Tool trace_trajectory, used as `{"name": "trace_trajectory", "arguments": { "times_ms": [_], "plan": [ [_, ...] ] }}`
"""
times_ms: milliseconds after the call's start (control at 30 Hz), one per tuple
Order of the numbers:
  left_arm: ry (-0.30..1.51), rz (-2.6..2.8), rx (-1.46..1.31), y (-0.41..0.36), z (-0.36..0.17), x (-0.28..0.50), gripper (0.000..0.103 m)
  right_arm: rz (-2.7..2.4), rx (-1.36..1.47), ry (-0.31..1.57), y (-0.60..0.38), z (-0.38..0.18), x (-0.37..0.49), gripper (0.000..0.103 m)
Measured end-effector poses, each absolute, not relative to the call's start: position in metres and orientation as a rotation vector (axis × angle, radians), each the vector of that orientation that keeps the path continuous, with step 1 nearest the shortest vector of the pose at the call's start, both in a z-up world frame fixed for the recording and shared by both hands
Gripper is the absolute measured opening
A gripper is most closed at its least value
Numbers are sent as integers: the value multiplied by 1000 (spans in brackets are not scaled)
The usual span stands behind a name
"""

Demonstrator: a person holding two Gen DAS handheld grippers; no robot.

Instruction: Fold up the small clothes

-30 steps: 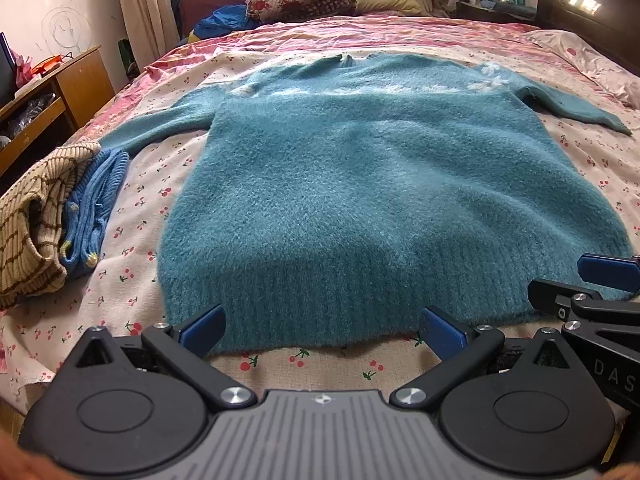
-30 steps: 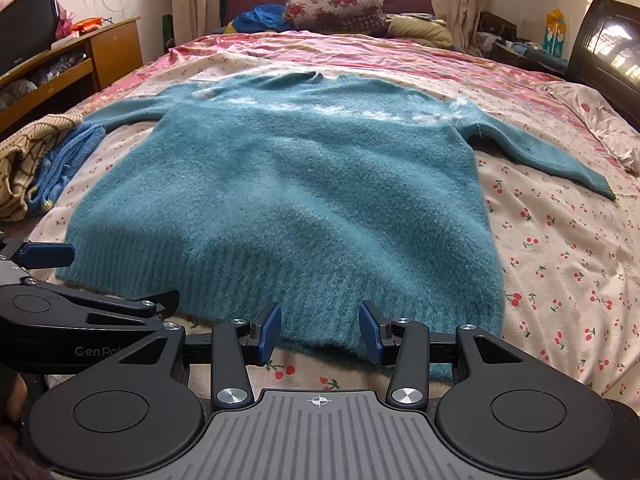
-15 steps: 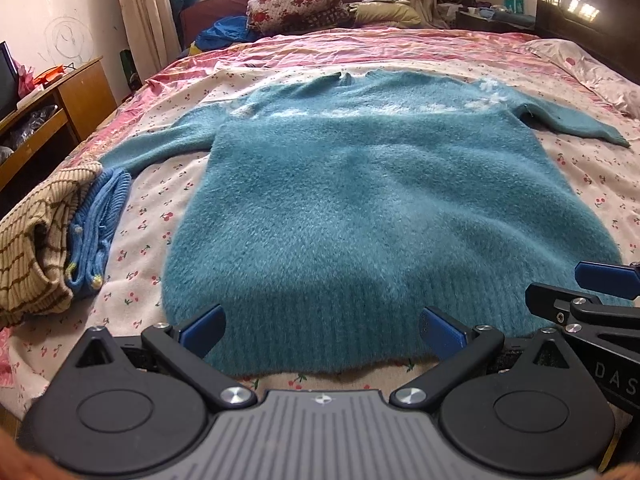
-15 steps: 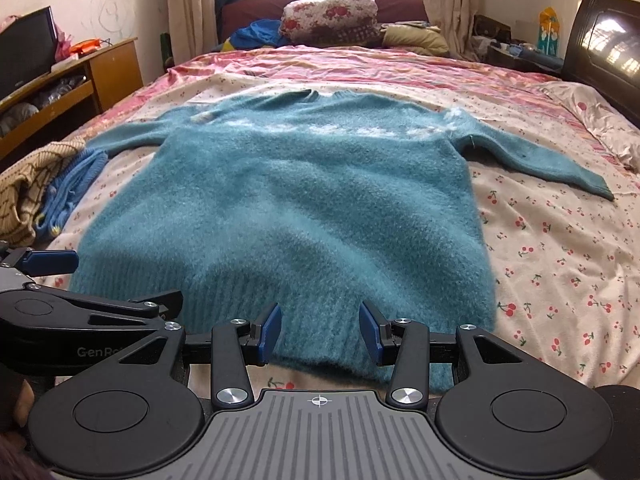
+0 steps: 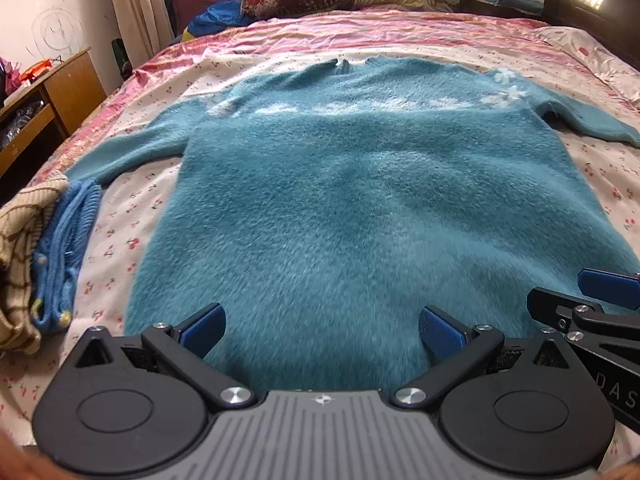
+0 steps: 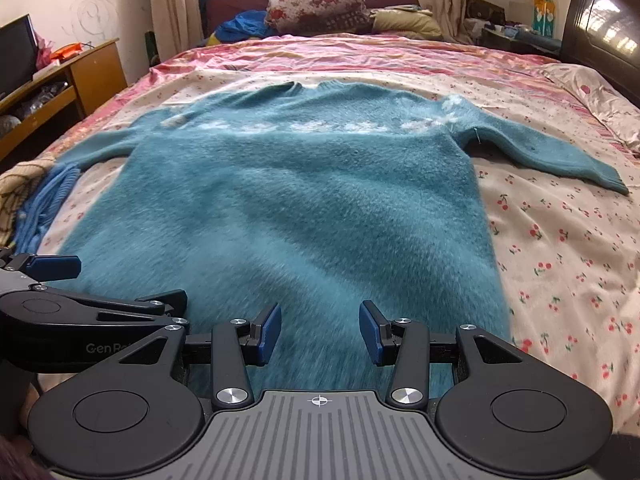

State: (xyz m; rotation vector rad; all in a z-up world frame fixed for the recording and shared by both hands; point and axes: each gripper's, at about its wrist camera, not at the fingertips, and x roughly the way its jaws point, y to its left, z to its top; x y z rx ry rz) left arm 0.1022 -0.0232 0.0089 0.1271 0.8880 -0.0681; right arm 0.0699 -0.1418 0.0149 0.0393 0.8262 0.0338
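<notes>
A fuzzy teal sweater (image 5: 360, 200) (image 6: 288, 208) lies flat on the bed, front down the frame, both sleeves spread sideways and a white flower band across the chest. My left gripper (image 5: 322, 330) hovers over the sweater's lower part with its blue pads wide apart and nothing between them. Over the hem area to the right, my right gripper (image 6: 320, 332) holds its jaws partly apart, not pressing on the fabric. Each gripper shows at the edge of the other's view. The sweater's hem is hidden under the gripper bodies.
Folded clothes, a tan striped piece (image 5: 20, 248) and a blue knit (image 5: 64, 248), lie at the bed's left edge. The cherry-print sheet (image 6: 560, 248) is bare to the right. Pillows (image 6: 316, 4) sit at the far end; a wooden desk (image 6: 60, 80) stands left.
Both grippers have moved forward over the sweater; the hem and the strip of sheet in front of it have slid out of view beneath them. Jaw openings look the same.
</notes>
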Motion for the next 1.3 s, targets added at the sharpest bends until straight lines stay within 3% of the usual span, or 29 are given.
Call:
{"name": "trace_trajectory", "arguments": {
  "times_ms": [667,1300],
  "plan": [
    [979,-95,77,-22,-21,123,103,39,88,860,-150,-9,93,50],
    [982,-71,146,-40,5,116,103,99,196,758,-179,8,85,49]
  ]
}}
